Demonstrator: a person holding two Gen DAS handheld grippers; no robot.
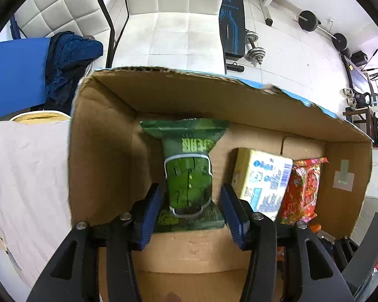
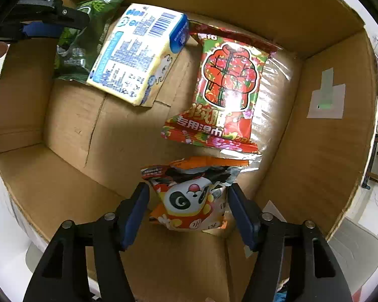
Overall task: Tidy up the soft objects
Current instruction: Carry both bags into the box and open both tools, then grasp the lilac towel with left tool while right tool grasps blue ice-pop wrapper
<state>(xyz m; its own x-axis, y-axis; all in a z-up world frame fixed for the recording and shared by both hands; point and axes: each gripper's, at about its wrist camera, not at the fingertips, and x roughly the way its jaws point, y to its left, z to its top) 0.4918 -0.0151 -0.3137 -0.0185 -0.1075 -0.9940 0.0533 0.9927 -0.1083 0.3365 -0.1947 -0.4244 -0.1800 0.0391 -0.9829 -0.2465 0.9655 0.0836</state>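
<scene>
Both grippers are pointing down into the open cardboard box (image 1: 108, 115).

The left gripper (image 1: 191, 201) is standing over the green packet (image 1: 186, 176), which is lying flat on the box floor near the left wall. Its blue pads (image 1: 151, 216) are flanking the packet's lower end with a visible gap on each side (no pressing contact seen), so the jaws are standing apart and holding nothing.

The right gripper (image 2: 187, 201) is straddling the orange panda packet (image 2: 189, 198), which is resting on the floor near the front wall. Its pads (image 2: 134, 214) are sitting just beside the packet's edges, the jaws spread wide; whether the right pad is grazing the wrapper cannot be told, and no squeezing is showing.

Other contents, seen from the right wrist: the yellow-and-blue pack (image 2: 136, 58) is lying with one edge overlapping the green packet, and the red floral packet (image 2: 224, 88) is lying beside it toward the right wall, its bottom seam just above the panda packet.

A white cloth (image 1: 30, 176) is lying outside the box on the left (left wrist view).
</scene>
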